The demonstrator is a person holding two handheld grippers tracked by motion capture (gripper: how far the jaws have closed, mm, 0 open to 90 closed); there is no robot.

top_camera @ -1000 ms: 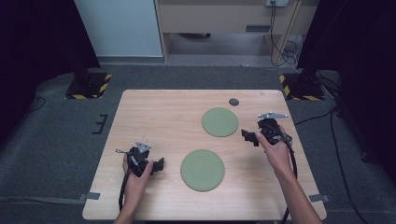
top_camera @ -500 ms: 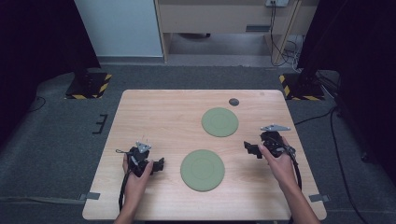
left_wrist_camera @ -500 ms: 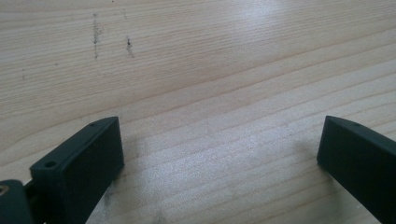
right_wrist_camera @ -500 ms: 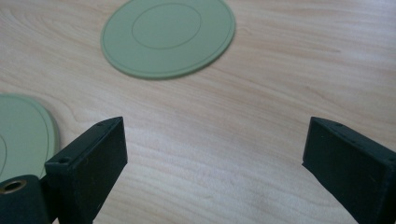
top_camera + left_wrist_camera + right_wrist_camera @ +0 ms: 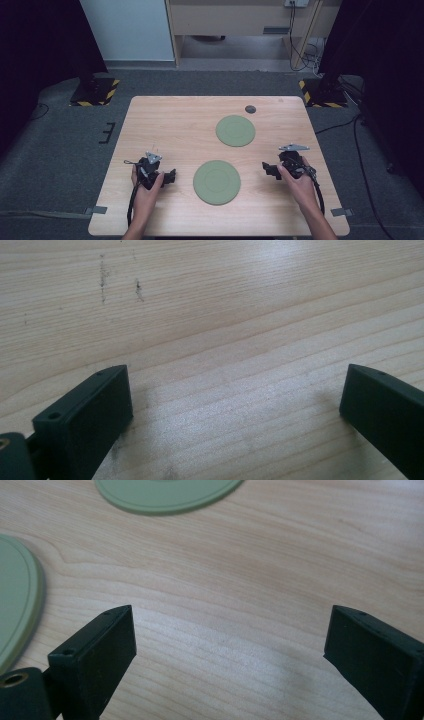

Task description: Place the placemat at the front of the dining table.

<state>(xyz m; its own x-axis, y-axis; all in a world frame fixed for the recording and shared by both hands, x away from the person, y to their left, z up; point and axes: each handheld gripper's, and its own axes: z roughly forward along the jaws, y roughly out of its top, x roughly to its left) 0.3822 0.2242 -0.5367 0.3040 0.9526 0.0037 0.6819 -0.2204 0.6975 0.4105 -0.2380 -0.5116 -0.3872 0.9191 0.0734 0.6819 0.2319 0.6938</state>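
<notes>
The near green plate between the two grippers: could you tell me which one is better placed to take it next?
Probably the left gripper: it sits open, slightly closer to the near green plate. The right gripper is open too.

Bare wood runs along the bench's left edge and far-left corner. The near green plate lies mid-bench between the left gripper and right gripper; the far green plate and small dark disc occupy the far-right part. Both grippers' jaws stand wide over bare wood.
</notes>
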